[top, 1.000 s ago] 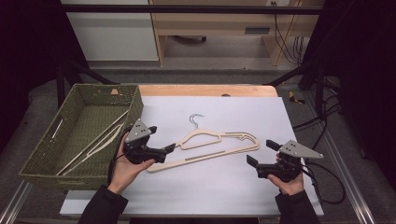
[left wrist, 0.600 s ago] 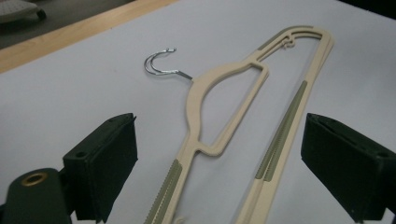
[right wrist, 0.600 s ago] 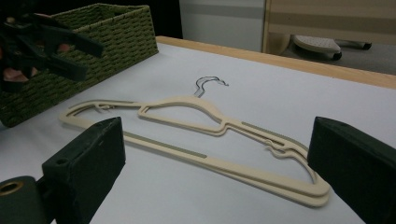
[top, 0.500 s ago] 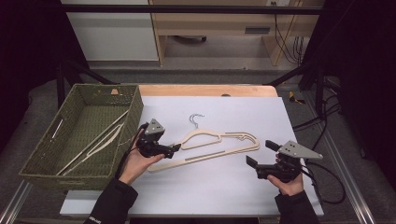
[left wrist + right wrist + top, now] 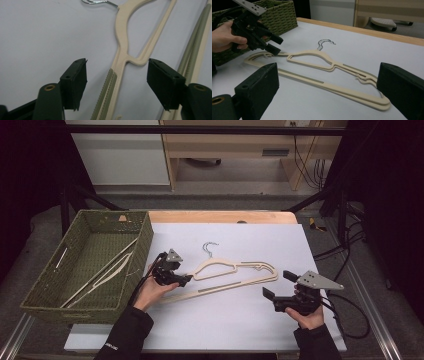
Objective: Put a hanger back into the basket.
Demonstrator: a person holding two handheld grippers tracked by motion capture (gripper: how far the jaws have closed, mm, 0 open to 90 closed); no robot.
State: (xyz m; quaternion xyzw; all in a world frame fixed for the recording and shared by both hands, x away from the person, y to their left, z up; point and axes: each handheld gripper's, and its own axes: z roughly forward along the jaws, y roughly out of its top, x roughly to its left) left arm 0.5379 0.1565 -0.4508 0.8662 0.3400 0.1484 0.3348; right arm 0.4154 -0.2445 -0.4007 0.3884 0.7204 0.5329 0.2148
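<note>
Straddling the left shoulder of the cream hanger (image 5: 119, 67), my left gripper (image 5: 175, 279) has its jaws spread to either side of the plastic arm, and they have just been closing in; the pads do not yet press on it. In the left gripper view the ribbed grey strip (image 5: 108, 97) of that shoulder runs up between the two black jaws, with white table (image 5: 310, 250) showing on both sides of it. The hanger lies flat near the middle of the table, its wire hook (image 5: 210, 248) pointing to the far side and its long bar running out to the right. In the right gripper view it looks like two cream hangers stacked one on the other, though I cannot tell for sure.

My right gripper (image 5: 274, 287) hovers at the near right, close to the right end of the hanger but apart from it, jaws spread wide with nothing between them. From its camera I see the left gripper low over the hanger's left end.

At the far left of the table sits the green woven basket (image 5: 142, 245), with at least one more pale hanger (image 5: 107, 270) lying slantwise inside. The basket's right wall is just beside my left hand (image 5: 150, 292).
</note>
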